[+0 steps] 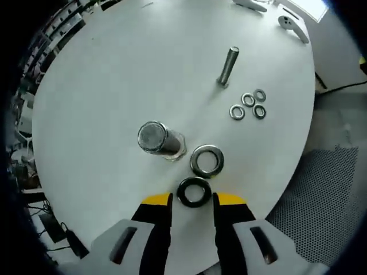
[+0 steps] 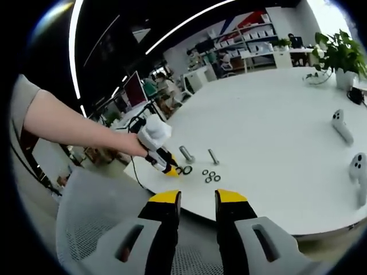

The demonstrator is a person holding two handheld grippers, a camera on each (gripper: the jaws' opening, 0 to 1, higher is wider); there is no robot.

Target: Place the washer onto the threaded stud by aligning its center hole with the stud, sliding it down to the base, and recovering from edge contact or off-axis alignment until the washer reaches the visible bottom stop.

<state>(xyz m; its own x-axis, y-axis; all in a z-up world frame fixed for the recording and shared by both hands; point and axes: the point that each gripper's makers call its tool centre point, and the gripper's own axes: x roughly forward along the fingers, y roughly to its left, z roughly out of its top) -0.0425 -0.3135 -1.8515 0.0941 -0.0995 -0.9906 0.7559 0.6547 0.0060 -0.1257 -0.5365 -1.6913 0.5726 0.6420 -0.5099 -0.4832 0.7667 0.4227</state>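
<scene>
In the left gripper view a thick threaded stud (image 1: pixel 155 138) stands upright on the white round table (image 1: pixel 103 86), seen almost end-on. A silver washer (image 1: pixel 207 160) lies flat to its right. A darker washer (image 1: pixel 193 192) lies just below that one, between the yellow fingertips (image 1: pixel 157 199) of my left gripper (image 1: pixel 193 200), which is open; whether they touch it I cannot tell. In the right gripper view my right gripper (image 2: pixel 198 197) hangs open and empty off the table edge. There a person's hand holds the left gripper (image 2: pixel 171 169) down at the two washers (image 2: pixel 183 170) beside the stud (image 2: pixel 187 153).
A thinner stud (image 1: pixel 228 66) stands farther back, with several small washers (image 1: pixel 248 104) beside it. Two white controllers (image 2: pixel 342 126) lie on the table's right side, and a potted plant (image 2: pixel 338 54) stands behind them. A mesh chair (image 2: pixel 86 223) sits below the table edge.
</scene>
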